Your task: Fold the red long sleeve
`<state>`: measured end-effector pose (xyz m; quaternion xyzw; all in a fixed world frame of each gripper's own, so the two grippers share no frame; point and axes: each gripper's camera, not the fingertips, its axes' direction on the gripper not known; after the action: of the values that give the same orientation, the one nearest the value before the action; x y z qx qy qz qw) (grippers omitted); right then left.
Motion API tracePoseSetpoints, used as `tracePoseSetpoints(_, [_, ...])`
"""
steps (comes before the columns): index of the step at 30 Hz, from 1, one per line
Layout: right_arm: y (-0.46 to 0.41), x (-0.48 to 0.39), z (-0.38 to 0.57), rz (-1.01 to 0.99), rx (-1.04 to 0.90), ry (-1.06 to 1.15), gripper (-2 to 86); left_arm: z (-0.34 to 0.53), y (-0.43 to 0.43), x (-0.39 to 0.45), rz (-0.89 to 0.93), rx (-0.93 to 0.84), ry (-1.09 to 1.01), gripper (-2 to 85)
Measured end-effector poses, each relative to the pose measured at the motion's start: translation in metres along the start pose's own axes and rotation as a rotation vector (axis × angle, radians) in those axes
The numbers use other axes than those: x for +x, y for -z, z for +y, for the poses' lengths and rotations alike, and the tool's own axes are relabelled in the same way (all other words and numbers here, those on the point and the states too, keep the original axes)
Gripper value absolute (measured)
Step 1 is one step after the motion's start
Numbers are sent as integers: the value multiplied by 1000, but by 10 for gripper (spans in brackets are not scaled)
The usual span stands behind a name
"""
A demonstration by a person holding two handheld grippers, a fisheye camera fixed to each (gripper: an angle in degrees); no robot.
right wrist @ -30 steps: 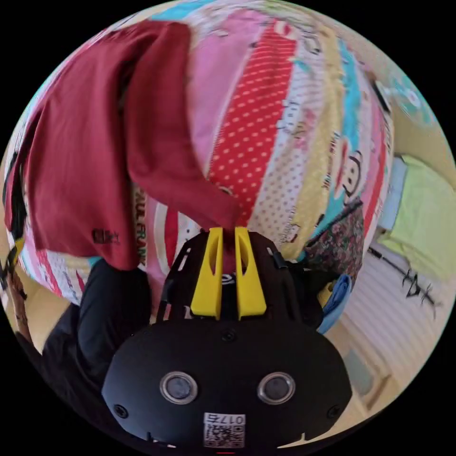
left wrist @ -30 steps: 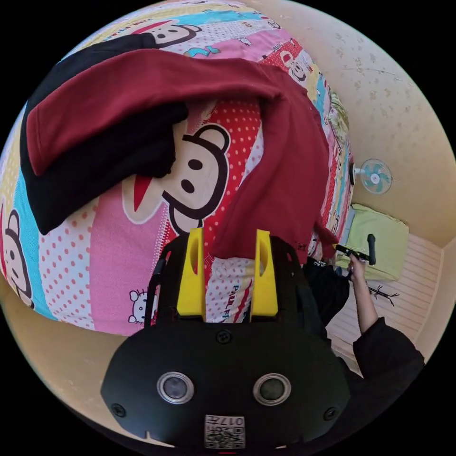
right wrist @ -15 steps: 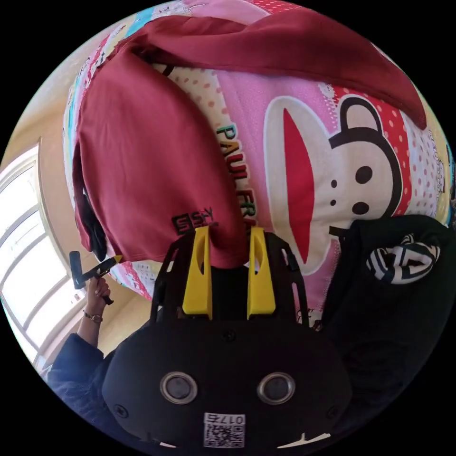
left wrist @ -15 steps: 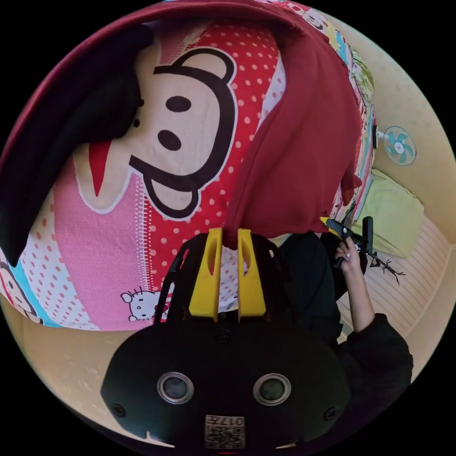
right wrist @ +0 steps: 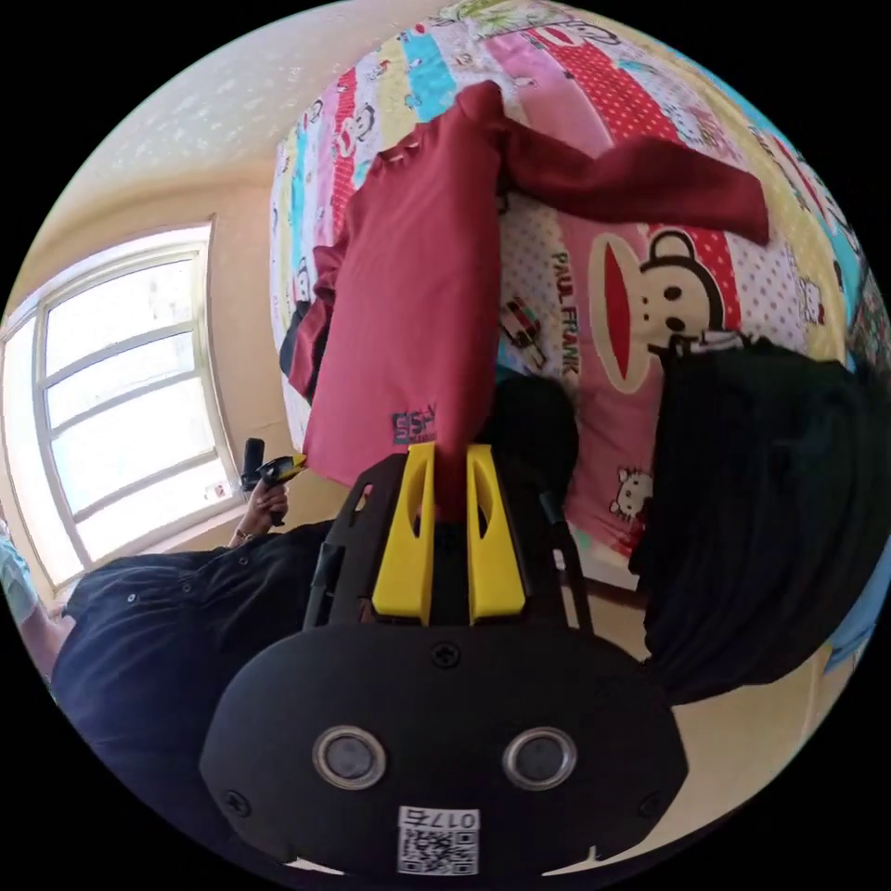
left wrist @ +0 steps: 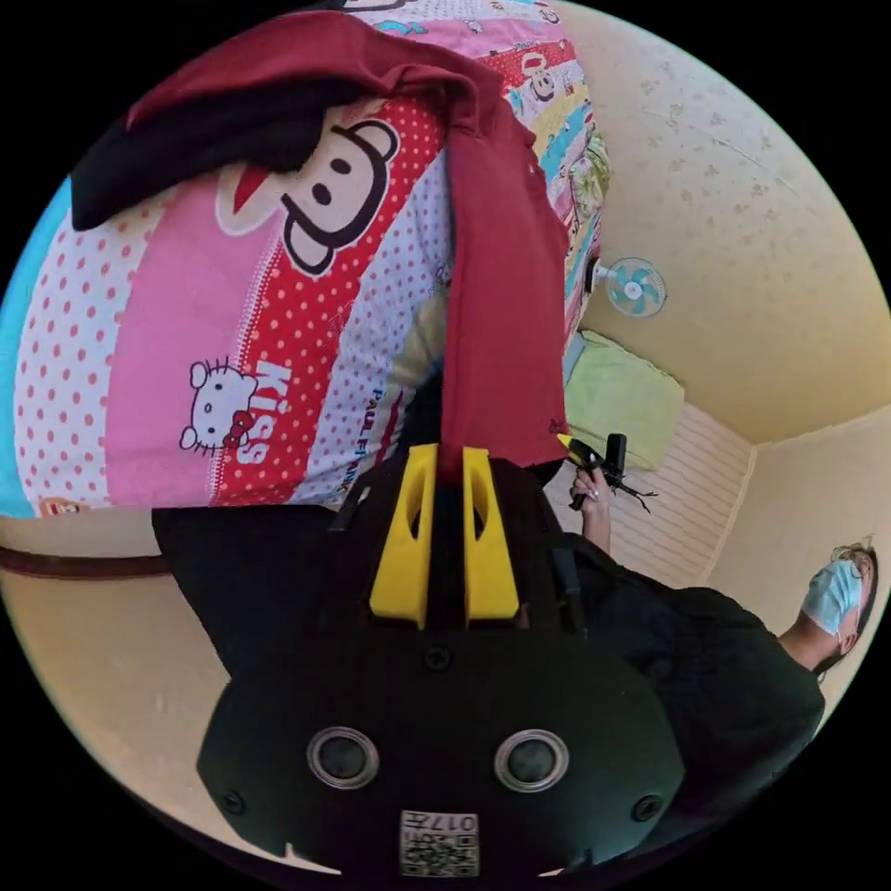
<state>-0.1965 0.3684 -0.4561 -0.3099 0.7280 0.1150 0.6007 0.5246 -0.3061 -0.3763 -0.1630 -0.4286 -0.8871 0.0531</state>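
Observation:
The red long sleeve [left wrist: 506, 278] hangs stretched between the bed and both grippers, its hem pulled off the bed. My left gripper [left wrist: 444, 457] is shut on one hem corner. The right gripper [right wrist: 450, 457] is shut on the other hem corner, beside a small printed logo [right wrist: 414, 427]. One sleeve [right wrist: 640, 186] lies spread across the bedcover; in the left gripper view that sleeve [left wrist: 278, 56] drapes over a black garment [left wrist: 204, 139]. Each view shows the other gripper at the far hem corner: the right gripper [left wrist: 594, 455] and the left gripper [right wrist: 274, 469], each in a hand.
A cartoon-print bedcover [left wrist: 186, 353] covers the bed. A black garment [right wrist: 770, 510] is piled at the bed edge. A small fan [left wrist: 633, 288] and a green cushion [left wrist: 622, 399] sit by the wall, a window [right wrist: 121, 399] opposite. The person's dark-clad body [right wrist: 186, 631] stands close behind the grippers.
The left jaws, open a second ago, have shut on the hem. The right gripper left the sleeve cuff and took the other hem corner. Both have drawn back from the bed, lifting the hem.

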Motion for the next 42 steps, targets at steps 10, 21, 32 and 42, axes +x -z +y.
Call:
tracePoseSetpoints(10, [48, 64, -64, -109, 409, -326, 103, 13, 22, 18, -46, 88, 223, 62])
tracePoseSetpoints(21, [-19, 169, -158, -126, 587, -937, 132, 9, 14, 61, 79, 177, 343, 63])
tracePoseSetpoints(32, [38, 129, -112, -93, 815, -594, 30, -19, 55, 62, 282, 412, 320, 70])
tracePoseSetpoints(42, [123, -56, -96, 111, 1100, -239, 30, -39, 79, 37, 397, 493, 270, 74])
